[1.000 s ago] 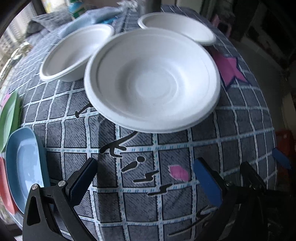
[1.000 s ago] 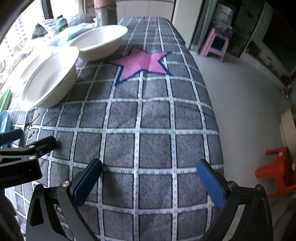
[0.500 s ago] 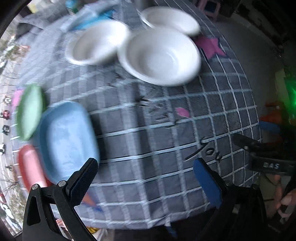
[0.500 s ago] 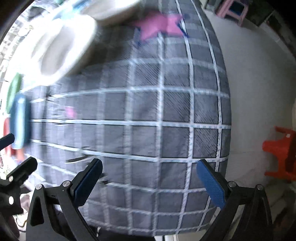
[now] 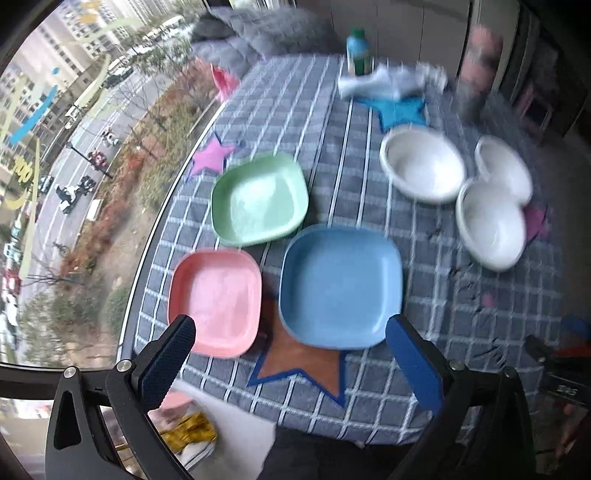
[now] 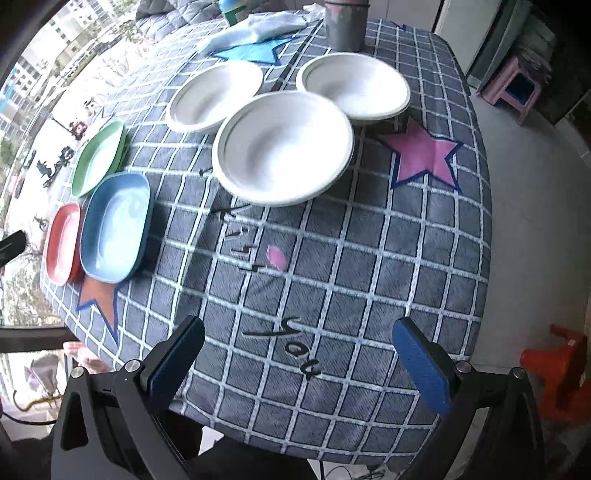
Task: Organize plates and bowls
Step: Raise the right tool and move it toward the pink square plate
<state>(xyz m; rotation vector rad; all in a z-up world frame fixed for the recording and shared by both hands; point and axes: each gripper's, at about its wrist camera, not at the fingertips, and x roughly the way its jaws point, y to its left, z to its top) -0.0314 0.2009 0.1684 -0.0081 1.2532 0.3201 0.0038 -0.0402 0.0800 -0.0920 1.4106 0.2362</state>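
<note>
My bench (image 6: 369, 258) under its grey checked cloth, set with plates and bowls.
On it I see a square blue plate (image 5: 341, 286), a pink plate (image 5: 216, 301) and a green plate (image 5: 260, 199) close together, with three round white bowls (image 6: 282, 147) clustered well apart from them.

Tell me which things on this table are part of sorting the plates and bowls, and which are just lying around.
Part of the job:
- green plate
- pink plate
- blue plate
- three white bowls

Just lying about:
- metal cup
- teal bottle
- crumpled white wrapper
- grey quilted bundle
</note>
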